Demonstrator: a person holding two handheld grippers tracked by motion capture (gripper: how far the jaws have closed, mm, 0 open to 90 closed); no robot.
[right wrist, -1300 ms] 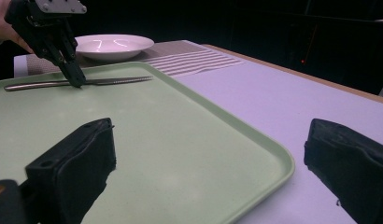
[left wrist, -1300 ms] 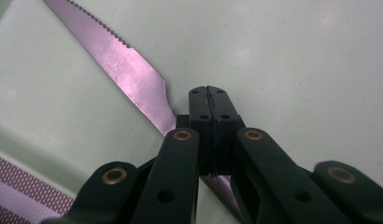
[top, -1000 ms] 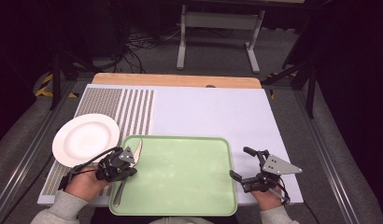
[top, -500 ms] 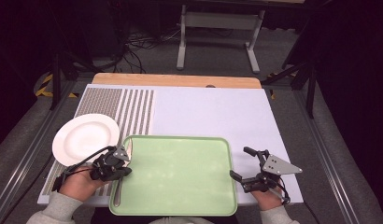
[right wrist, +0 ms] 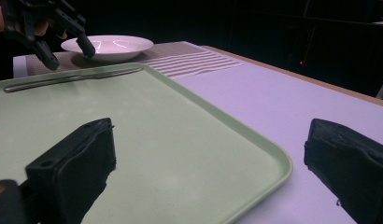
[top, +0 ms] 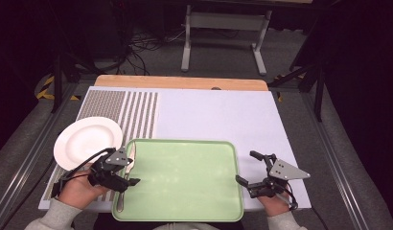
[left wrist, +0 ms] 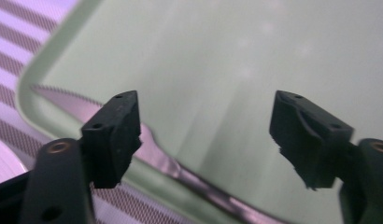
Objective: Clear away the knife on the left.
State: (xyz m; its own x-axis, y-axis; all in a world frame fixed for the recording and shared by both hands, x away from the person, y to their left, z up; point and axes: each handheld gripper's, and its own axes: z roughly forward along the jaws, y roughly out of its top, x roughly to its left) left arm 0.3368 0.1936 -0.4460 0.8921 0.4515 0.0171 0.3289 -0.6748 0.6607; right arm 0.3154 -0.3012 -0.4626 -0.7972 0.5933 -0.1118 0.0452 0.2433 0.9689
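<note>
A metal table knife (top: 121, 200) lies along the left rim of the pale green tray (top: 185, 177), blade pointing away from me. My left gripper (top: 129, 171) hovers just over it. Its jaws have just been opening and now stand open, nothing pressed between the pads. In the left gripper view the knife (left wrist: 158, 155) runs under the left fingertip (left wrist: 112, 135), along the tray's rim (left wrist: 26, 88). My right gripper (top: 246, 166) rests open at the tray's right edge, with the tray's corner (right wrist: 255, 154) between its wide-apart jaws. That view shows the knife (right wrist: 73, 78) and the left gripper (right wrist: 70, 57) far off.
A white plate (top: 86, 141) sits left of the tray, partly on a striped placemat (top: 137, 110). The white table top (top: 218, 115) stretches behind the tray to a wooden far edge (top: 180, 82). A metal stand and cables are on the floor beyond.
The left gripper carried the knife a little left and down to the tray's left rim, then opened and let it go. The right gripper has stayed put.
</note>
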